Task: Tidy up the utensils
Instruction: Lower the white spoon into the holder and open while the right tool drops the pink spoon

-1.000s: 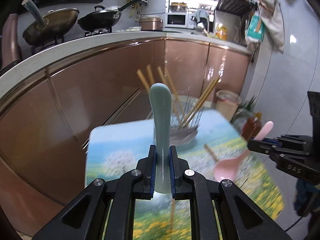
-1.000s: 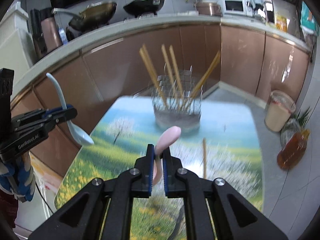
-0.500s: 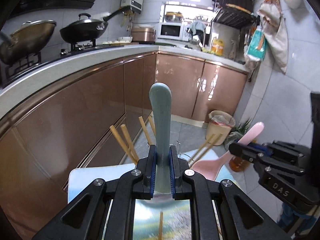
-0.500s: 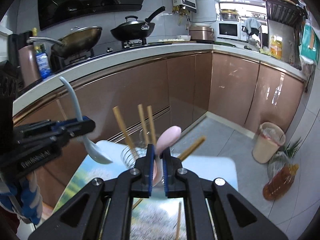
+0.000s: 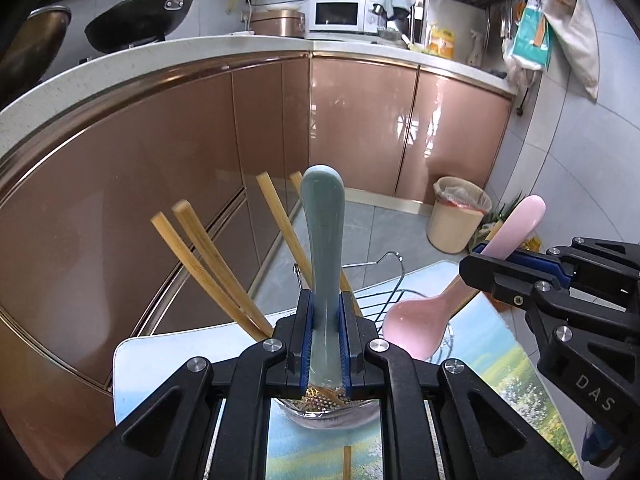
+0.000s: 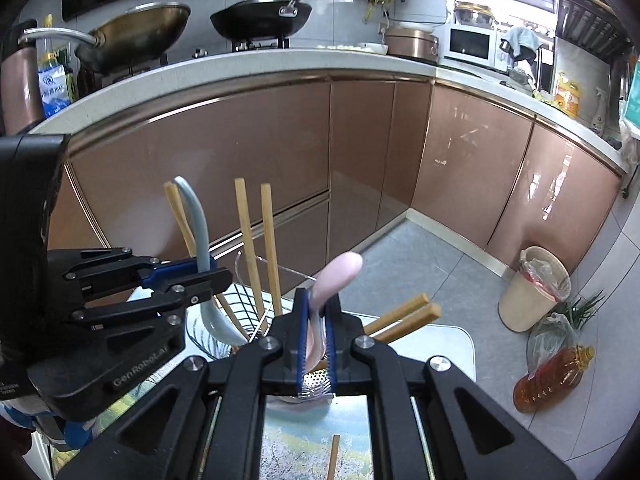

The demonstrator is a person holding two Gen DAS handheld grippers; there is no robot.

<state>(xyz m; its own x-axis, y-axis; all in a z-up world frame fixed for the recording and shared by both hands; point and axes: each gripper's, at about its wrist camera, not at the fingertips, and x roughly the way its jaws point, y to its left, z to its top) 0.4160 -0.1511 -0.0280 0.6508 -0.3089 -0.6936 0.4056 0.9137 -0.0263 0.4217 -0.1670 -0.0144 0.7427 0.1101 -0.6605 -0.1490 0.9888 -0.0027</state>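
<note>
From the left, our left gripper (image 5: 325, 320) is clamped on the handle of a pale blue spoon (image 5: 322, 232), its bowl lowered inside the wire utensil holder (image 6: 248, 312) among upright wooden chopsticks (image 5: 208, 268). Beside it, our right gripper (image 6: 316, 320) grips a pink spoon (image 6: 336, 276) by the handle, bowl over the same holder. One loose chopstick (image 6: 334, 456) lies on the landscape-print table (image 5: 500, 360). Farther right, a bin (image 6: 534, 288) and an oil bottle (image 6: 552, 376) stand on the tiled floor.
</note>
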